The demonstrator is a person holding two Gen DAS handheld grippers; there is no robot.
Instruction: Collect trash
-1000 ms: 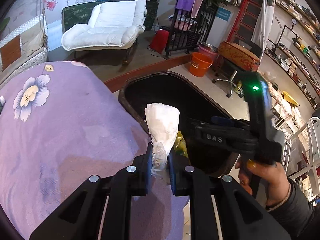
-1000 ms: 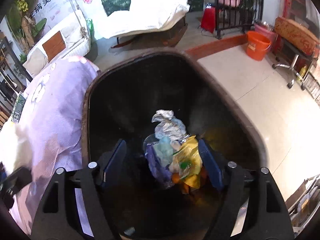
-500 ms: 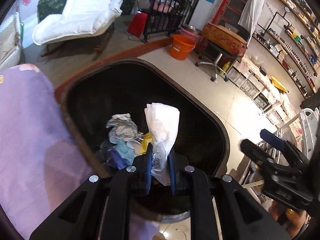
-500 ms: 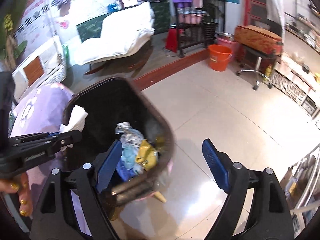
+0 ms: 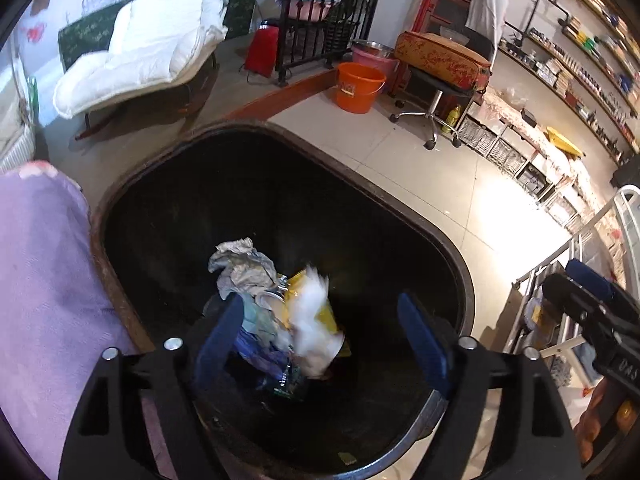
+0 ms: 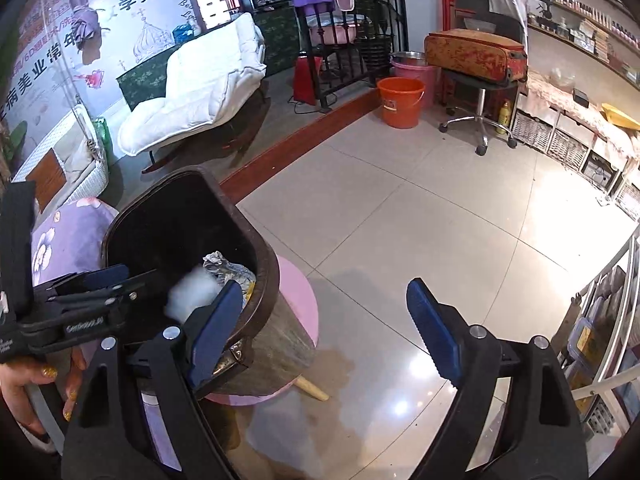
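Your left gripper (image 5: 320, 328) hangs over the bin (image 5: 456, 256) with its jaws spread wide and nothing between them. The white tissue (image 5: 312, 320), blurred, sits between the two blue pads (image 5: 218, 332) in the left wrist view but below them, inside the bin, over the heap of trash. It touches neither pad.

Your right gripper (image 6: 324, 332) is also spread wide and holds nothing. It points past the bin at the floor tiles (image 6: 420, 208), with its left pad over the bin's near rim.

Inside the bin you have one heap: one crumpled grey paper (image 5: 240, 264) on the far side of the tissue, one yellow wrapper (image 5: 326, 314) under the tissue, and some blue and pale green scraps (image 5: 256, 332) beside it on the left. How many scraps there are cannot be told.

The bin stands on one pink stool (image 6: 296, 300). One purple flowered cloth (image 5: 44, 280) lies against the bin's left side. Beyond the bin stand one orange bucket (image 5: 358, 86), one white padded chair (image 5: 148, 56) and one swivel stool (image 5: 432, 100) carrying one red suitcase (image 5: 444, 56).
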